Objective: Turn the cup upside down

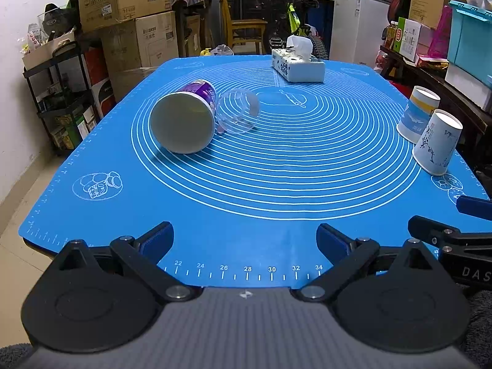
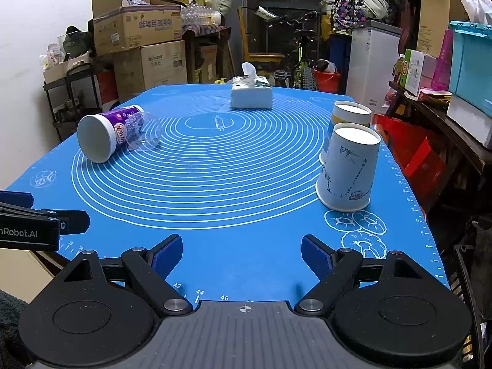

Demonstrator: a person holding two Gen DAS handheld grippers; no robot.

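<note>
Both grippers idle at near edge, cups ahead

Left gripper (image 1: 245,240) and right gripper (image 2: 241,253): fingers wide, empty. Purple cup (image 1: 184,117) lies on its side, far left on mat (image 1: 246,190), base toward the camera, axis running near-to-far; left gripper looks nearer

A blue baking mat (image 1: 246,184) printed with white rings covers the counter. Behind it the room is crowded with stored goods. A white wall (image 1: 27,6) stands at the left above a pale tiled floor (image 1: 21,190), with a black wire shelf rack (image 1: 58,98) against it. Stacked cardboard boxes (image 1: 129,15) rise beside the rack. Farther back stand a wooden chair (image 1: 243,27), a bicycle (image 1: 292,21) and a white cabinet (image 1: 359,27). At the right a dark shelf (image 2: 442,113) carries a teal plastic crate (image 2: 473,58) and small cartons.
</note>
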